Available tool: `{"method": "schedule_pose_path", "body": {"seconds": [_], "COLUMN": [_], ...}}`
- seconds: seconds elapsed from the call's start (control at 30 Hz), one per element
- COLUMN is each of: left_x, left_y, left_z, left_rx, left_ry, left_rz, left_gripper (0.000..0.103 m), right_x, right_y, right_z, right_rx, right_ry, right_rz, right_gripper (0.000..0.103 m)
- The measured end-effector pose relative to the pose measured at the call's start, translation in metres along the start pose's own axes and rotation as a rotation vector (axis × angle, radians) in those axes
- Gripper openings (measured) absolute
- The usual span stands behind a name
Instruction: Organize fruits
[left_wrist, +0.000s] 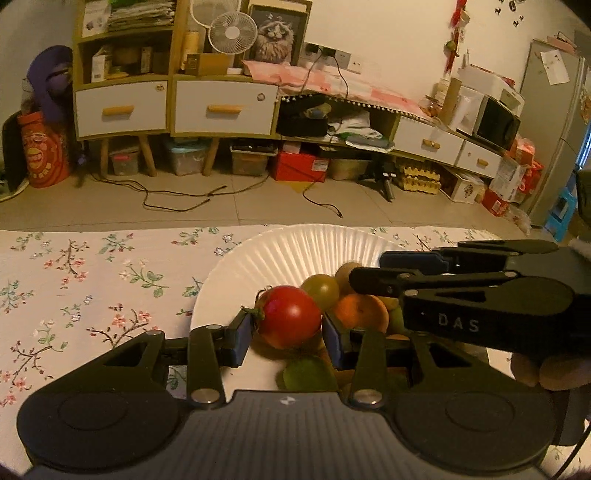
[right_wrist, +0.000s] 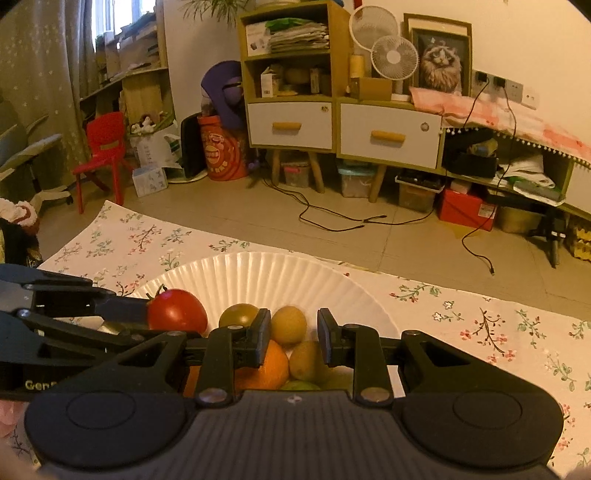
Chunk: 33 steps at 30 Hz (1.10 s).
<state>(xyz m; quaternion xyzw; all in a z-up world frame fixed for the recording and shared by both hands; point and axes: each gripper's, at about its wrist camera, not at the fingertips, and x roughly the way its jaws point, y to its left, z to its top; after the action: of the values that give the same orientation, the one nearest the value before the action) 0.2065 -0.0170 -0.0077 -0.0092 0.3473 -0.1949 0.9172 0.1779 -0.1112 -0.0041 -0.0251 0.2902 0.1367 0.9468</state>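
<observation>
A white paper plate (left_wrist: 288, 247) (right_wrist: 273, 273) on the floral tablecloth holds several fruits. My left gripper (left_wrist: 288, 332) is shut on a red tomato (left_wrist: 290, 315) and holds it over the plate's near side; the tomato also shows in the right wrist view (right_wrist: 177, 310). My right gripper (right_wrist: 291, 341) is open and empty above an orange (right_wrist: 269, 365), a greenish tomato (right_wrist: 238, 314) and yellow-brown fruits (right_wrist: 290, 325). In the left wrist view the right gripper (left_wrist: 369, 269) reaches in from the right over the orange (left_wrist: 360, 310) and greenish tomato (left_wrist: 321, 290). A green fruit (left_wrist: 306, 373) lies nearest me.
The floral tablecloth (left_wrist: 92, 288) (right_wrist: 498, 325) spreads left and right of the plate; its far edge (left_wrist: 147, 230) drops to a tiled floor with cables (left_wrist: 177, 203). Cabinets, boxes and a fan (right_wrist: 393, 59) line the far wall.
</observation>
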Motion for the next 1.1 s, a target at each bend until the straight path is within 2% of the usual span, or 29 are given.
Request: {"method": "schedule_pose_path", "body": {"seconds": [0.2, 0.4, 0.47, 0.67, 0.83, 1.1], "left_x": [-0.009, -0.028, -0.034, -0.054, -0.072, -0.089], "left_y": [0.000, -0.002, -0.001, -0.001, -0.004, -0.008], "left_z": [0.000, -0.004, -0.007, -0.015, -0.027, -0.048], "left_rx": [-0.004, 0.012, 0.012, 0.006, 0.005, -0.016], "left_ry": [-0.013, -0.031, -0.036, -0.043, -0.038, 0.007], "left_rz": [0.018, 0.042, 0.064, 0.096, 0.129, 0.146], "left_gripper": [0.056, 0.071, 0.082, 0.094, 0.101, 0.102], "right_x": [-0.011, -0.028, -0.035, -0.059, -0.076, -0.094], "right_y": [-0.002, -0.005, -0.007, -0.010, -0.006, 0.008], "right_z": [0.000, 0.000, -0.001, -0.009, -0.018, -0.032], "right_rx": [0.025, 0.041, 0.054, 0.081, 0.093, 0.079], "right_ry": [-0.013, -0.027, -0.034, -0.041, -0.036, -0.024], "right_rz": [-0.005, -0.024, -0.036, -0.068, -0.092, -0.110], "right_gripper": [0.050, 0.062, 0.064, 0.074, 0.082, 0.089]}}
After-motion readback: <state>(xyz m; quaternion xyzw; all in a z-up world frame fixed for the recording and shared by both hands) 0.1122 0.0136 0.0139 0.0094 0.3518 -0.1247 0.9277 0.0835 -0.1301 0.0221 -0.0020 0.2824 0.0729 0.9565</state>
